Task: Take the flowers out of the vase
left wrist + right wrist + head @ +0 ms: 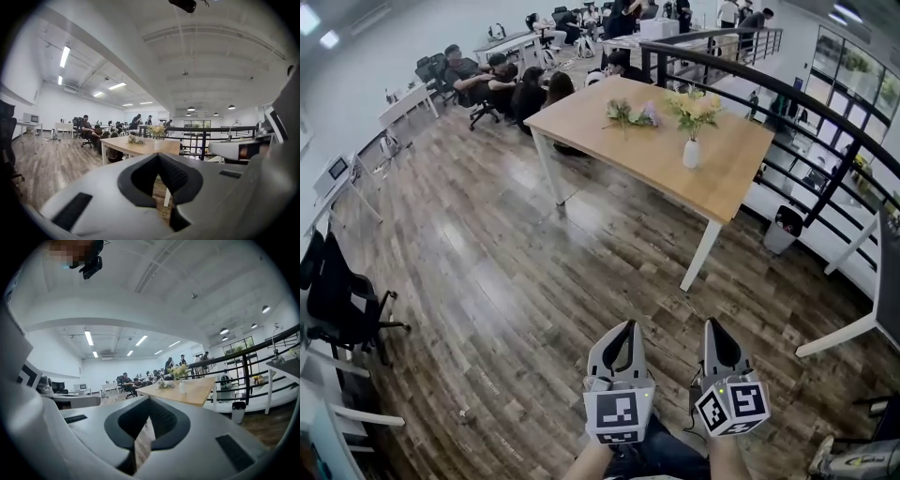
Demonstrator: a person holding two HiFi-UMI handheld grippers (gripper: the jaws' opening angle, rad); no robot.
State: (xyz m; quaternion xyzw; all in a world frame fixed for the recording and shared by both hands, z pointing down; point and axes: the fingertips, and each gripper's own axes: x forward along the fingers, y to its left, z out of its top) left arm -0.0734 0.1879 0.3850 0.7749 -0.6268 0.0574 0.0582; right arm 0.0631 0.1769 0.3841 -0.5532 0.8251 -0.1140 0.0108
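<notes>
1. White and narrow, the vase [691, 153] stands upright on the far right part of the wooden table [609, 155], with the yellow-and-cream flowers [694, 107] in its neck
2. A second, loose bunch [630, 114] lies flat on the tabletop left of the vase, apart from it
3. The table stands far from you across a wide stretch of wood-plank floor [506, 281]. A black railing [837, 183] runs along its right side, and a dark bin [786, 228] sits just past its near right corner
4. Your left gripper [628, 324] is at the near edge of the head view, well short of the table. Its jaws are together, tips meeting, with nothing between them
5. Your right gripper [711, 322] sits just beside it on the right, jaws likewise closed tip to tip and empty
6. Both grippers point towards the table, which shows small beyond the jaw tips in each gripper view
7. People [502, 80] sit on office chairs at the far left, beyond the table
</notes>
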